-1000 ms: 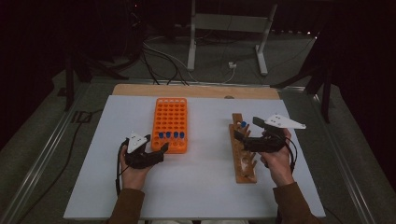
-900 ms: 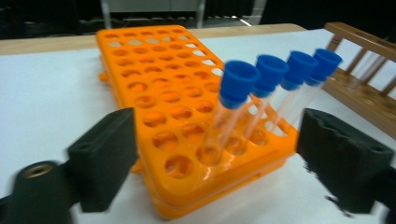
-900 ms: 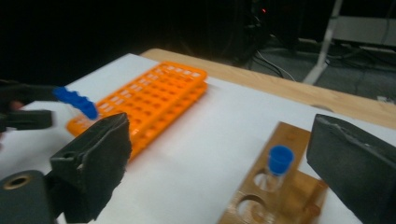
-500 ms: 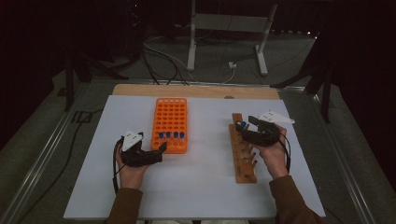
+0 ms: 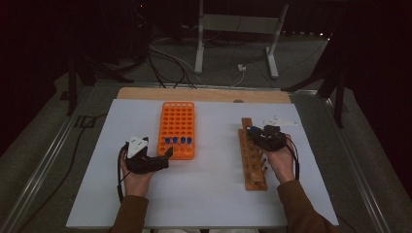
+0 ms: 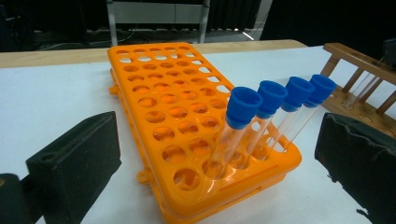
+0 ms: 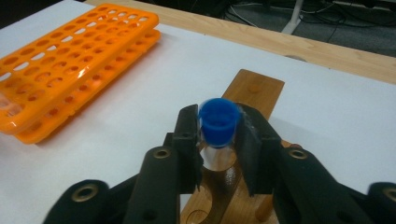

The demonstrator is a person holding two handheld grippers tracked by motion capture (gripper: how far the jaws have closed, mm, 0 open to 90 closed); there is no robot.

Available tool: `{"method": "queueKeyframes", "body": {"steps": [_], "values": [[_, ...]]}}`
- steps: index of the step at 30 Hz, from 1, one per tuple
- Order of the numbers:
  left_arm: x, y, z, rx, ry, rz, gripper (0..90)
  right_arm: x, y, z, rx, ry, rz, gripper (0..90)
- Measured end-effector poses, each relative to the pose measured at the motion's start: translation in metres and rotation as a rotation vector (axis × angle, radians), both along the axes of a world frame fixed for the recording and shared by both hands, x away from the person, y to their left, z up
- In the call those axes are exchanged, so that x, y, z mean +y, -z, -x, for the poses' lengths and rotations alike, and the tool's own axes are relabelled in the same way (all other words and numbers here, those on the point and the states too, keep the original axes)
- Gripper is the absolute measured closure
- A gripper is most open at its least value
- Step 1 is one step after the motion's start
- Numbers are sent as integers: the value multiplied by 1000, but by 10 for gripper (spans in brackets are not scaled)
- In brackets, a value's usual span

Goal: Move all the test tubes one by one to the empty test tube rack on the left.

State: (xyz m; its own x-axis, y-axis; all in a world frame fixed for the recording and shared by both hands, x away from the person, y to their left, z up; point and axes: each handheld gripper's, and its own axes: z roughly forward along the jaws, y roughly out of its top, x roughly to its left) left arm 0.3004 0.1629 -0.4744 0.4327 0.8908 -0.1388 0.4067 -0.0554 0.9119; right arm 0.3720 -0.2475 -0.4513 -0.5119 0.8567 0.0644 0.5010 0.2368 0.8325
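Right gripper (image 7: 218, 128) has just been closing, and its fingers now pinch the blue-capped tube (image 7: 217, 122) standing in the wooden rack (image 7: 254, 88). Light, thin-walled, probably slippery, so grip under the cap. Left gripper (image 6: 219, 154) sits wide open by the orange rack (image 6: 159, 93).

In the right gripper view the blue cap (image 7: 217, 122) is blurred, and the tongs (image 7: 218, 140) hide most of the tube below it. The orange rack (image 7: 70, 60) is cut off at the frame's left edge.
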Motion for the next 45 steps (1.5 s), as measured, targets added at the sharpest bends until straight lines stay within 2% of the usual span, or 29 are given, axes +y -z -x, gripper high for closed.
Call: {"method": "queueKeyframes", "body": {"steps": [3, 8, 20, 22, 24, 36, 45], "values": [[0, 0, 0, 3, 1, -1, 12, 2, 2, -2, 6, 4, 17, 748], [1, 1, 0, 3, -1, -1, 12, 3, 3, -3, 2, 13, 30, 759], [0, 1, 0, 4, -2, -1, 13, 5, 4, -4, 5, 31, 32, 768], [1, 1, 0, 3, -5, -2, 13, 4, 3, -3, -1, 32, 18, 769], [2, 1, 0, 1, -6, 2, 14, 3, 1, -1, -7, 33, -1, 769], [-1, 0, 0, 9, 14, 2, 14, -4, -17, 8, -64, 38, -25, 770], [-5, -7, 3, -20, 26, 2, 14, -6, -37, 14, -106, 27, -33, 770]]}}
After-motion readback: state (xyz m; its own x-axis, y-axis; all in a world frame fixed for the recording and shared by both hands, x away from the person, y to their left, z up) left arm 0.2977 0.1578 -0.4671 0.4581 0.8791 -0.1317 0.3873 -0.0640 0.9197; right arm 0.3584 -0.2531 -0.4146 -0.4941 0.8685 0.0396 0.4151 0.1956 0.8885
